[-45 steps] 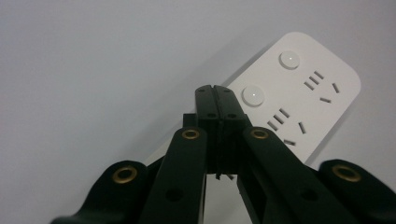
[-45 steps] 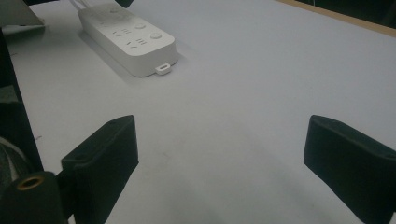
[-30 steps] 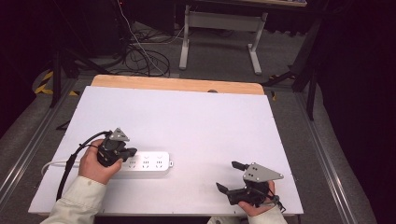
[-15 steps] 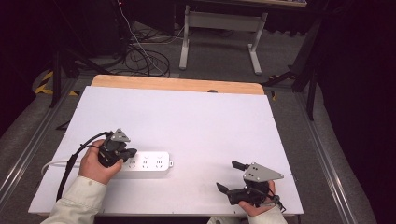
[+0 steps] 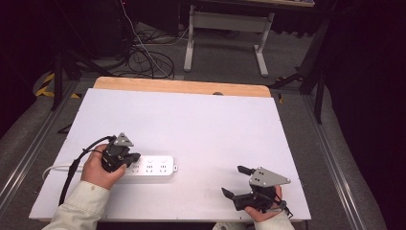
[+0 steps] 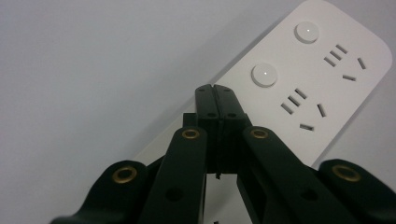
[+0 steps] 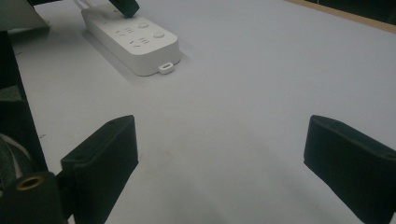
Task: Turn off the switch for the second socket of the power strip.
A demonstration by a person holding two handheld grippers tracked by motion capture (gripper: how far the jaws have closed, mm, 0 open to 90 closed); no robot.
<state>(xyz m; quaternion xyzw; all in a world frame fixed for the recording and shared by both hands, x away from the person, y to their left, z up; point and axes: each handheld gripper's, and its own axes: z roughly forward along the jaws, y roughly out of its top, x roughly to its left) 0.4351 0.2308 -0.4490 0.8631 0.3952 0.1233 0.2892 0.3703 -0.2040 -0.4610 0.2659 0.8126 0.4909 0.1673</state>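
Observation:
A white power strip [image 5: 151,167] lies flat near the table's front left, with round buttons and sockets on top [image 6: 308,79]. My left gripper [image 5: 134,157] is shut, jaws pressed together, and its tip rests over the strip's left end [image 6: 215,93]. My right gripper [image 5: 233,181] stands open near the front right edge, nothing between its jaws [image 7: 224,158]. In the right gripper view the strip [image 7: 133,39] lies far off at the upper left with the left gripper's tip [image 7: 123,7] on it.
The strip's white cord [image 5: 60,168] runs off to the left. The white table top [image 5: 191,124] has a wooden strip [image 5: 182,87] along its far edge. Beyond it, cables [image 5: 143,57] and a desk frame [image 5: 225,28] stand on the floor.

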